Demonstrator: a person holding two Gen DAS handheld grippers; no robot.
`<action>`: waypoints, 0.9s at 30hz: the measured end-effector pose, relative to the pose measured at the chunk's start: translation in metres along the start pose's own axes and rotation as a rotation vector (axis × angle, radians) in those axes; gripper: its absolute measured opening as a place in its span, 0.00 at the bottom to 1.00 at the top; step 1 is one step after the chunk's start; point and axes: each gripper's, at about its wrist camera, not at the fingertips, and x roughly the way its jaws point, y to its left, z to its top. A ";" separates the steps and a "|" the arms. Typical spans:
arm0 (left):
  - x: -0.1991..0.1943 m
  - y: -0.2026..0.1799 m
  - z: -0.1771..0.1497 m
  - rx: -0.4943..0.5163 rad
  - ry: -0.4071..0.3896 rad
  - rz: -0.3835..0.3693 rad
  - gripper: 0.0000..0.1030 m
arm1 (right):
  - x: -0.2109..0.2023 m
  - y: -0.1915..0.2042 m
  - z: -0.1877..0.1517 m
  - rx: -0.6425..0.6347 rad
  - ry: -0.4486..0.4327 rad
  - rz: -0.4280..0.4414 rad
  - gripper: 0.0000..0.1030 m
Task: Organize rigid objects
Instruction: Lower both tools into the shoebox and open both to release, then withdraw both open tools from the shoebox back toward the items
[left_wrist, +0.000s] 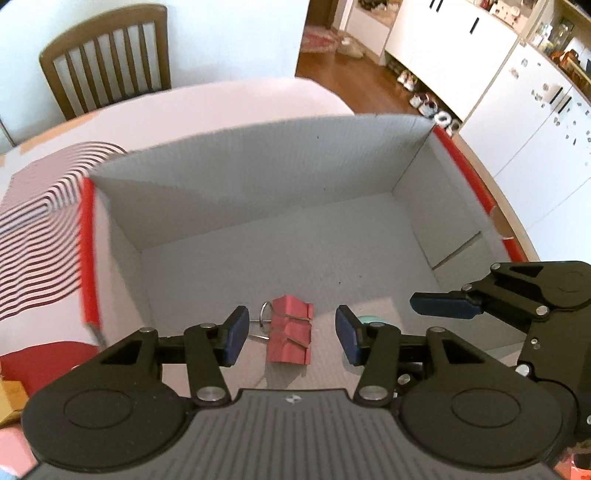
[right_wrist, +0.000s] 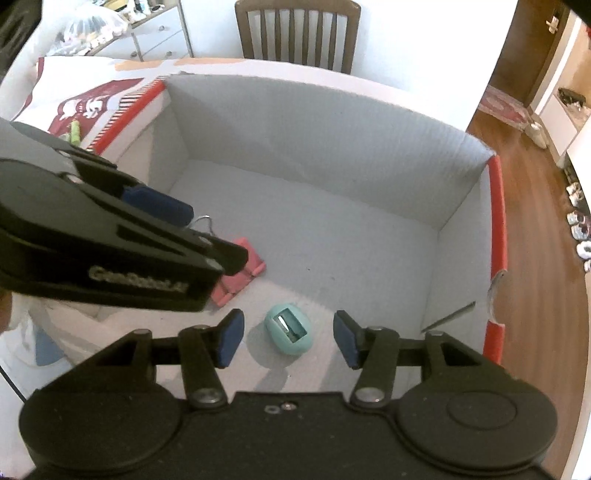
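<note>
A grey cardboard box (left_wrist: 258, 177) with red-edged rims (right_wrist: 496, 221) stands open on the table. A red binder clip (left_wrist: 290, 338) with wire handles lies on its floor, also seen in the right wrist view (right_wrist: 240, 275). A teal egg-shaped sharpener (right_wrist: 289, 329) lies beside it; only its edge shows in the left wrist view (left_wrist: 365, 319). My left gripper (left_wrist: 291, 336) is open above the clip, nothing between its pads. My right gripper (right_wrist: 288, 338) is open above the sharpener, nothing held.
A red-and-white striped cloth (left_wrist: 40, 236) lies left of the box. A wooden chair (right_wrist: 297, 33) stands behind the table. The right gripper (left_wrist: 517, 295) shows in the left view, close beside my left one. Wooden floor and shoes (left_wrist: 428, 107) lie beyond the table's right edge.
</note>
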 end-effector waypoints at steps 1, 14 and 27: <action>-0.007 0.002 -0.003 0.000 -0.010 0.003 0.49 | -0.003 0.000 0.000 -0.001 -0.008 0.000 0.51; -0.072 -0.002 -0.028 -0.014 -0.167 0.038 0.49 | -0.052 0.007 -0.010 0.014 -0.129 0.032 0.60; -0.127 0.023 -0.067 0.017 -0.298 0.022 0.49 | -0.081 0.050 -0.017 0.082 -0.238 0.040 0.62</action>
